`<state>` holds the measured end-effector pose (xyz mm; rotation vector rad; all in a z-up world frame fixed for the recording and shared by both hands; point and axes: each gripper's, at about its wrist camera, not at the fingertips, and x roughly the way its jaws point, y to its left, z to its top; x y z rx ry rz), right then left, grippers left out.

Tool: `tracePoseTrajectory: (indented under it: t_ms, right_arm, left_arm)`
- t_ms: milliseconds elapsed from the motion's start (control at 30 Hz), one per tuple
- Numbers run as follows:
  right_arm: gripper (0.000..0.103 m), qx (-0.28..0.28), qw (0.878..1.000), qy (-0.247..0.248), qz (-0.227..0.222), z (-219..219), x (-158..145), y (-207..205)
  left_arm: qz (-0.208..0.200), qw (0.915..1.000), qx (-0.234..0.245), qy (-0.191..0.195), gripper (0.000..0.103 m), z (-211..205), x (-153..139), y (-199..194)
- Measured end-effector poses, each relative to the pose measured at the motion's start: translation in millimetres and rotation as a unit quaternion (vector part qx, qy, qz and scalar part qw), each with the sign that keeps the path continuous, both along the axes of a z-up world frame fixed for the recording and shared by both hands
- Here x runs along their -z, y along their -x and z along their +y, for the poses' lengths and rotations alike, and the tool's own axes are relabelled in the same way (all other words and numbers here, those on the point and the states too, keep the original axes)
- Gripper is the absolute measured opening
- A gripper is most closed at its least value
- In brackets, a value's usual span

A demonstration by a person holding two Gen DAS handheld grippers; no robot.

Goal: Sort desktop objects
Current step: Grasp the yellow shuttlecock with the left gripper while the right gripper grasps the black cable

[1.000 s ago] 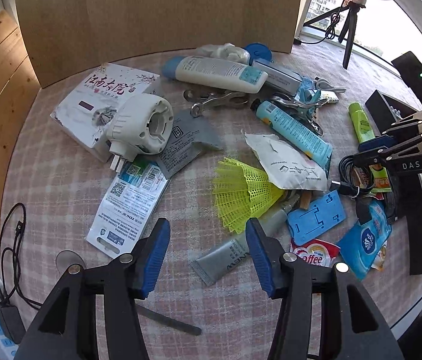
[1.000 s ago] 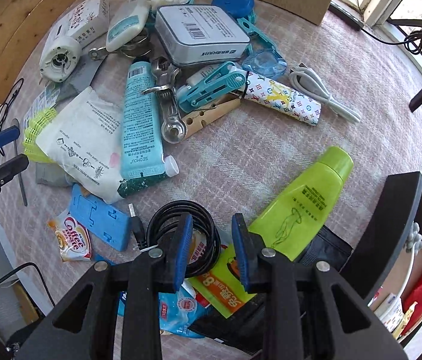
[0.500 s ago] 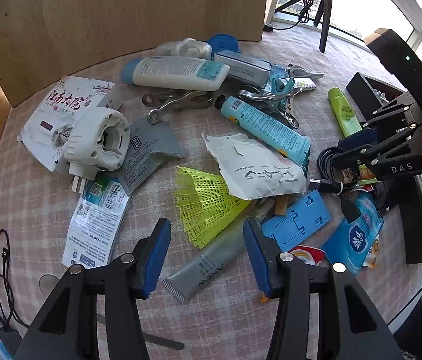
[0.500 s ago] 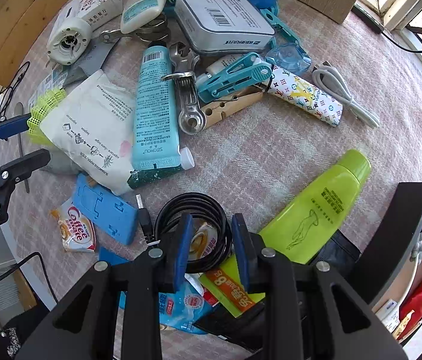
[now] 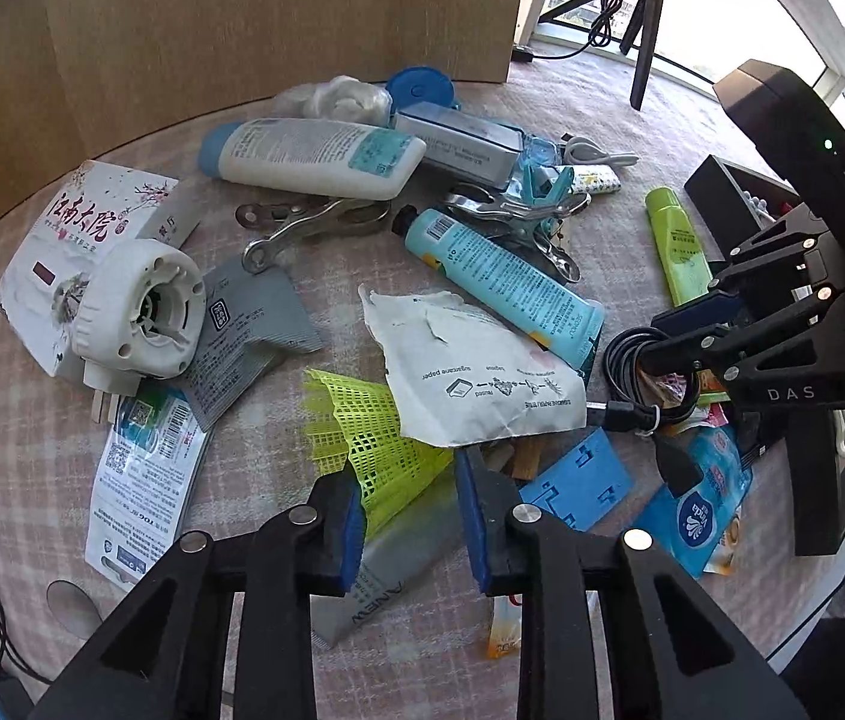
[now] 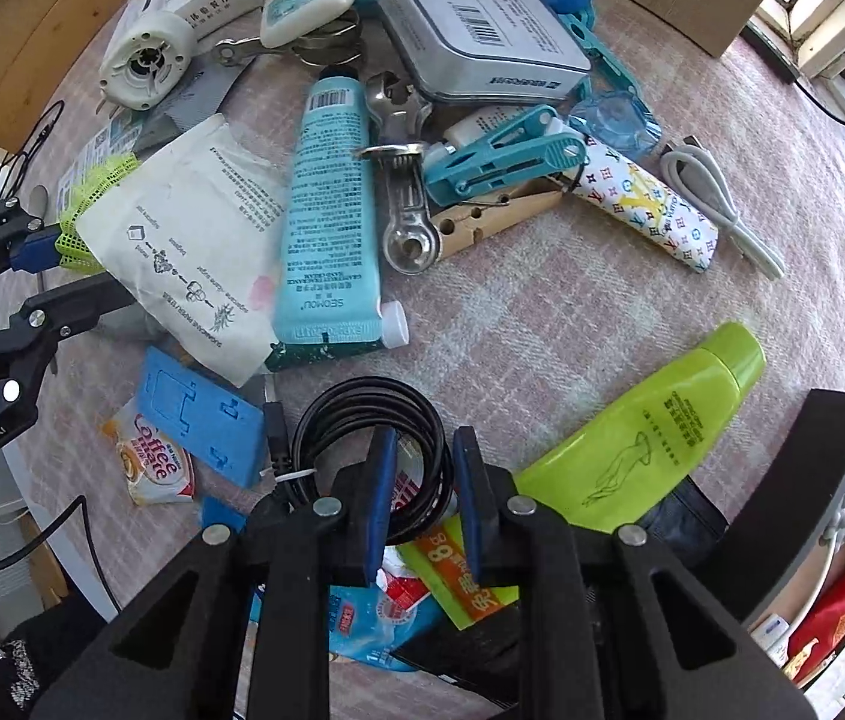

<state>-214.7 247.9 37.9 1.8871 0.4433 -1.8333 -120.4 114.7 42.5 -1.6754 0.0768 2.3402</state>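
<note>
- On the desk [image 5: 32, 420], covered with a checked cloth, loose items lie in a dense pile.
- The left claw [image 5: 407, 519] points steeply down at the yellow mesh shuttlecock [image 5: 362, 432]. Its jaws are closing around the narrow end of the shuttlecock; the left blue pad touches the mesh, while contact at the right pad cannot be confirmed.
- A grey tube [image 5: 386, 570] lies under the shuttlecock, between the same jaws.
- The right claw [image 6: 419, 498] points straight down over the coiled black cable [image 6: 326, 420]. Its jaws are closing astride the near strand of the coil; a firm grip is not visible.
- A white paper pouch [image 5: 476, 372] overlaps the shuttlecock's wide end.
- A green bottle [image 6: 650, 444] lies just right of the cable.
- A black organiser [image 6: 812, 480] stands at the desk's right edge.
</note>
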Motion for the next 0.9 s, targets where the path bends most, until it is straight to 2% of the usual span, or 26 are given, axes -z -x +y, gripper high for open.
tracePoseTrajectory:
  t_ms: [200,300,333,400,733,833,900]
  right_arm:
    - [0.012,0.015,1.0,0.012,0.011,-1,-10,7]
    - [0.011,0.033,0.999,0.028,0.029,7,-24,11]
    - [0.011,0.038,0.998,0.034,0.035,8,-30,12]
    - [0.01,0.044,0.997,0.041,0.051,11,-41,12]
    - [0.008,0.059,0.99,0.053,0.115,16,-90,13]
    - [0.008,0.07,0.987,0.063,0.13,31,-91,-36]
    - [0.008,0.08,0.985,0.073,0.138,49,-88,-42]
  left_arm:
    - [0.014,0.9999,-0.007,0.002,0.009,0,-7,-6]
    - [0.02,0.9997,-0.017,0.0,0.008,-3,-10,-9]
    - [0.021,0.9995,-0.021,0.001,0.001,-4,-12,-9]
    - [0.03,0.999,-0.03,0.011,0.001,-7,-16,-12]
    - [0.057,0.9959,-0.07,-0.001,0.001,-29,-43,-36]
    - [0.075,0.9946,-0.072,-0.001,0.001,-29,-57,-43]
    - [0.087,0.9937,-0.071,-0.002,0.001,-26,-67,-46]
